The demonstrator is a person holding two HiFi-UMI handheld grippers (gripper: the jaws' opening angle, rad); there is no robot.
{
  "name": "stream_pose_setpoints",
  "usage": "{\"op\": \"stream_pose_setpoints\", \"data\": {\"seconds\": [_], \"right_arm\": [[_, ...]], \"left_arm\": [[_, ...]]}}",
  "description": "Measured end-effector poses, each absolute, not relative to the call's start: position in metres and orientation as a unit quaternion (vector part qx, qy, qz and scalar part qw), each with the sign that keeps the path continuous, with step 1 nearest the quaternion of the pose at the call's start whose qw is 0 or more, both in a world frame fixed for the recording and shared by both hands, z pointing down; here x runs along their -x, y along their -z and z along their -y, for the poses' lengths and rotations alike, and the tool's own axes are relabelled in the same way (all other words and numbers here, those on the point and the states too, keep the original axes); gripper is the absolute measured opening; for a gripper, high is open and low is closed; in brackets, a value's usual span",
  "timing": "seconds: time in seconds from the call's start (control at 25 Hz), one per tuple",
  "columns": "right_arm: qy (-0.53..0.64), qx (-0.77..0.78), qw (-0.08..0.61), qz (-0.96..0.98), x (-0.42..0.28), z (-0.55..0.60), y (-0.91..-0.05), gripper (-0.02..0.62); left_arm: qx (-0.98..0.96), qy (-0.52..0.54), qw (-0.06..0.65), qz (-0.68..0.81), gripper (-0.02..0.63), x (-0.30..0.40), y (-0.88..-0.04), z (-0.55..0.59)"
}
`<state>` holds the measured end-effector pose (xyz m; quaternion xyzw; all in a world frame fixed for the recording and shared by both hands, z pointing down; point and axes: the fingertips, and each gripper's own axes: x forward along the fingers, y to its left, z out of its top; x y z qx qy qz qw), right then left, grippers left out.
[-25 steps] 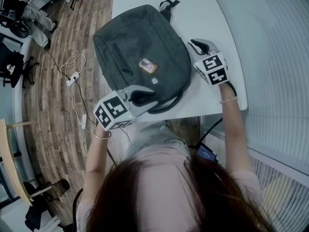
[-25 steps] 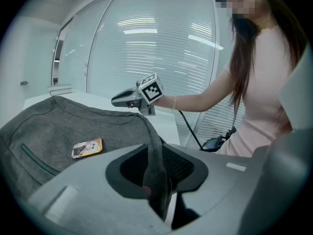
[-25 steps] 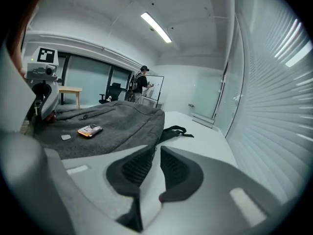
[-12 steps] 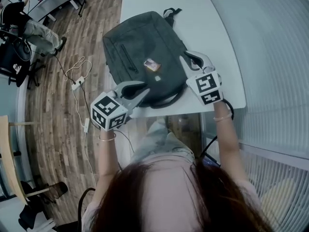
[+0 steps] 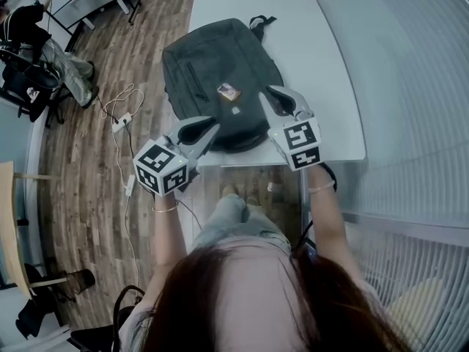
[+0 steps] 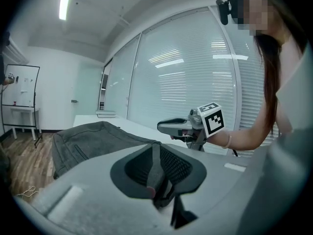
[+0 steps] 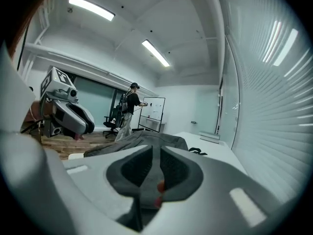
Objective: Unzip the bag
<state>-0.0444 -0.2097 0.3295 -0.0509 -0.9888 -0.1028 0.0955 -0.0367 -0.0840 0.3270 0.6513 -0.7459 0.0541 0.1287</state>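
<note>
- A white table (image 5: 322, 64) runs away from the person, beside a glass wall with blinds (image 5: 418, 86) on the right.
- A wooden floor (image 5: 88, 196) lies to the left, with a cable and power strip (image 5: 121, 119) on it.
- Further left, another person sits by office chairs (image 5: 44, 50). A whiteboard (image 7: 151, 114) stands at the far end of the room, under long ceiling lights (image 7: 156, 53).
- The bag (image 5: 212, 64), a dark grey backpack, lies flat on the table's near left part. Its strap (image 5: 260, 22) is at the far end and a small tag (image 5: 228, 91) is on top.
- The bag's left side reaches to or past the table's left edge, and its near end lies close to the near edge.
- The left gripper (image 5: 212, 128) hangs over the bag's near left corner. Its jaws have just been closing and now meet at the tips with nothing between them.
- The right gripper (image 5: 272, 97) hangs over the bag's near right corner. Its jaws are together and hold nothing.
- Both gripper views show the bag below and beyond the jaws, apart from them.
- A broad strip of bare table lies between the bag and the glass wall, and more lies beyond the strap.
</note>
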Motion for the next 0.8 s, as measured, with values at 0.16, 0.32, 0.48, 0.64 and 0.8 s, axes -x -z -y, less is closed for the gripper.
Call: {"op": "stream_pose_setpoints", "data": {"seconds": [0.16, 0.32, 0.48, 0.64, 0.8], "right_arm": [[0.094, 0.028, 0.082, 0.992, 0.033, 0.207, -0.322, 0.037], [0.087, 0.011, 0.069, 0.994, 0.024, 0.198, -0.313, 0.012], [0.08, -0.002, 0.057, 0.995, 0.016, 0.182, -0.307, 0.005], [0.073, -0.015, 0.048, 0.996, 0.011, 0.164, -0.302, 0.005], [0.08, -0.025, 0.039, 0.996, 0.0, 0.143, -0.294, 0.003]], "left_arm": [[-0.632, -0.049, 0.12, 0.764, 0.052, 0.035, -0.319, 0.078], [-0.61, -0.041, 0.111, 0.784, 0.035, 0.041, -0.311, 0.067], [-0.599, -0.034, 0.101, 0.794, 0.015, 0.042, -0.304, 0.056], [-0.593, -0.034, 0.086, 0.8, 0.011, 0.038, -0.299, 0.043], [-0.592, -0.028, 0.075, 0.802, 0.011, 0.028, -0.291, 0.025]]}}
